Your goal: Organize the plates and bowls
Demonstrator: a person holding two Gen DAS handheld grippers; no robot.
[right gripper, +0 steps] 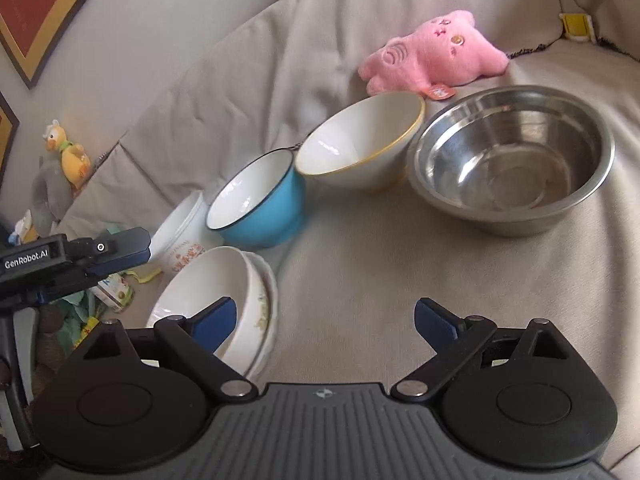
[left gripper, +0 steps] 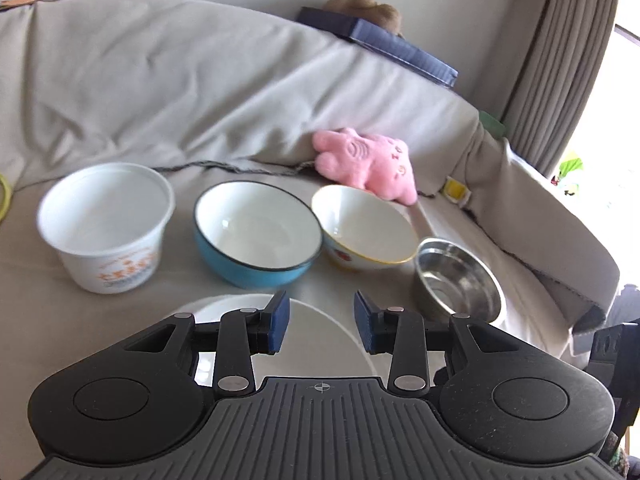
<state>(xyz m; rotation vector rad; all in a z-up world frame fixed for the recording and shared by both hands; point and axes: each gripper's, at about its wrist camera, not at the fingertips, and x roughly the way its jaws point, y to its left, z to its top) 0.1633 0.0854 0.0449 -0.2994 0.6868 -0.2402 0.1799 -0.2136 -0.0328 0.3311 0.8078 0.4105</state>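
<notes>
Bowls (left gripper: 256,232) near sofa's front edge

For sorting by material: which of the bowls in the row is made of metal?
The steel bowl, at the row's end beside the yellow-rimmed bowl. It is shiny grey; the others are white inside.

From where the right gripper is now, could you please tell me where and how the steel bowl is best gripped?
Take the steel bowl by its near rim, one jaw inside and one outside, coming down from above. It sits upright and empty, its thin rolled lip exposed. The near side is clear; the yellow-rimmed bowl crowds its left side. The right gripper is open.
</notes>
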